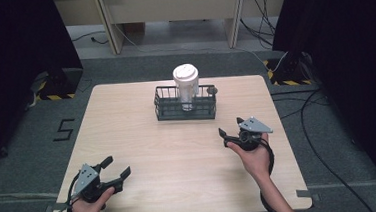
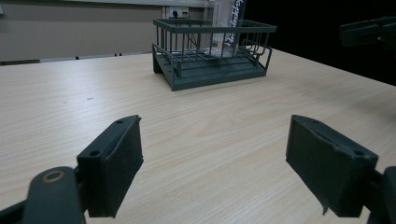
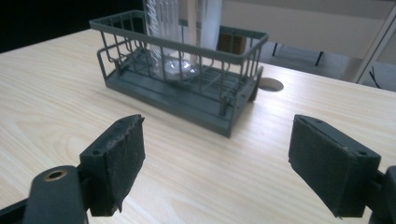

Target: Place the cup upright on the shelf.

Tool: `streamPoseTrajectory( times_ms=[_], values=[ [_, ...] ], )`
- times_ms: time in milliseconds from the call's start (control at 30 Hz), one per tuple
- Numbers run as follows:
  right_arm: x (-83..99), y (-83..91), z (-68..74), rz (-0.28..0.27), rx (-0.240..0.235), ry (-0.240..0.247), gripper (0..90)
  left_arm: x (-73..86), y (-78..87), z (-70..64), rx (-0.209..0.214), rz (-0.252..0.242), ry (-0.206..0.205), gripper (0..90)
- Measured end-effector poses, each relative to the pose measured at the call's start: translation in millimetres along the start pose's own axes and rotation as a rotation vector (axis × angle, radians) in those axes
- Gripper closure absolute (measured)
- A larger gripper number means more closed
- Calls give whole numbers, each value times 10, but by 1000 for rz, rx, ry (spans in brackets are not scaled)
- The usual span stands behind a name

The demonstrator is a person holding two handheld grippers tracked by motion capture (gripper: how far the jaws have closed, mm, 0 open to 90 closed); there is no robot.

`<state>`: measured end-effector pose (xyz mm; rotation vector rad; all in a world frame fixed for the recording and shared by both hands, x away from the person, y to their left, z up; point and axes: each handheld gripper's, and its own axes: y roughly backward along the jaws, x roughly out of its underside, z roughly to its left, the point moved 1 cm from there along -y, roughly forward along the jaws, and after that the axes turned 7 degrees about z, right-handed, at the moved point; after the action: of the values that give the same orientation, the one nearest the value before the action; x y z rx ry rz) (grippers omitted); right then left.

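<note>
cup waits in the basket

cup [image 1: 186,84] stands upright in the wire basket [image 1: 185,108], far across the counter [image 1: 144,154]. nearest, left hand-held gripper [image 1: 115,167] gapes wide, empty; right hand-held gripper [image 1: 230,126] likewise, closer to the basket.

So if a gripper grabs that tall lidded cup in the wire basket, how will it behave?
The cup looks clear and thin-walled, so probably light and easily squeezed. Standing well above the basket rim, it may tip if pushed high. Its smooth wall could slip between the pads.
</note>
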<state>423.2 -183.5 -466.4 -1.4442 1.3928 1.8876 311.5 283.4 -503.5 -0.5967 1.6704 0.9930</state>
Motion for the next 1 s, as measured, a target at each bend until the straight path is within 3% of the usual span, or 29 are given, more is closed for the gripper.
streamPoseTrajectory(
  times_ms=[1000],
  values=[
    [573, 490, -214, 7, 59, -62, 192, 5, -10, -8, -5, 4, 0, 179]
  ],
)
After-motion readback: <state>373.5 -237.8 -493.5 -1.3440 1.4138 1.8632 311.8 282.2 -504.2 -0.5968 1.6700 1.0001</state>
